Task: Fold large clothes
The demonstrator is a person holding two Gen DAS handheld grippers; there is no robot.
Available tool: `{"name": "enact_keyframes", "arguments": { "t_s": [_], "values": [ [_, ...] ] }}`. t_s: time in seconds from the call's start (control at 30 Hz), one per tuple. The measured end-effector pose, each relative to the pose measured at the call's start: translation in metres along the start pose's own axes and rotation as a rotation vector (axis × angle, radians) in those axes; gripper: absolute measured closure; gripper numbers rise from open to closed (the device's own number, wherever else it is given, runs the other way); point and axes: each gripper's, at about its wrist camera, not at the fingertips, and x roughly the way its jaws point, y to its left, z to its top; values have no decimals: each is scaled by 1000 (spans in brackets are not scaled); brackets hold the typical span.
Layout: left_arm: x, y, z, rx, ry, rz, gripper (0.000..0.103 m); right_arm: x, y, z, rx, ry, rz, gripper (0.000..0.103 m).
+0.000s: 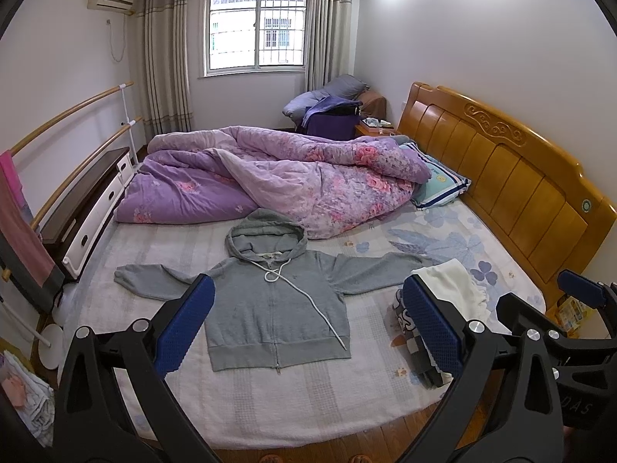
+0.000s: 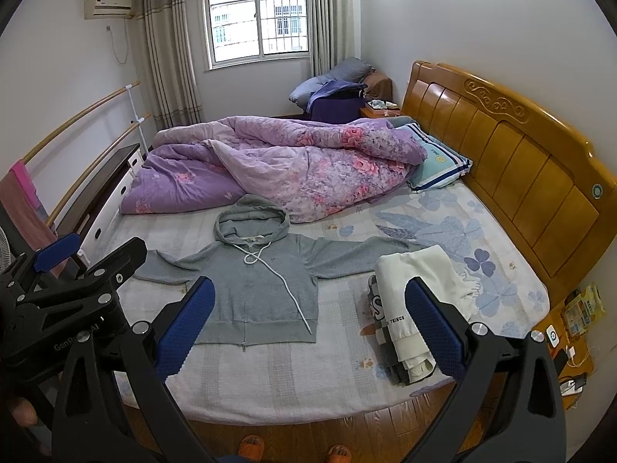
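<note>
1. Bed [image 1: 270, 405]: grey hoodie [image 1: 270, 308] lies flat, front up, sleeves spread, near the foot edge; purple quilt [image 1: 270, 177] bunched behind it.
2. Folded pile [image 2: 408, 308] to the hoodie's right, partly hidden by a blue pad.
3. Left gripper [image 1: 308, 328] & right gripper [image 2: 308, 328]: both held level above the bed edge, jaws wide apart, holding nothing.
4. Orange slippers [image 2: 250, 445] cut off at frame bottom.

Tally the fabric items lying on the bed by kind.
Hoodie: 1
Quilt: 1
Pillow: 1
Folded clothes: 1 stack; piece count unclear
Total: 4
</note>
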Motion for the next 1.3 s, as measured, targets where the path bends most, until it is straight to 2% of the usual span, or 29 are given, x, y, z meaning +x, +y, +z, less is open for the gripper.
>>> {"name": "enact_keyframes", "arguments": {
  "t_s": [1.3],
  "values": [
    [10,-9,0,-13,-22,-6,5,5,-4,0,3,-12,4,8]
  ]
}}
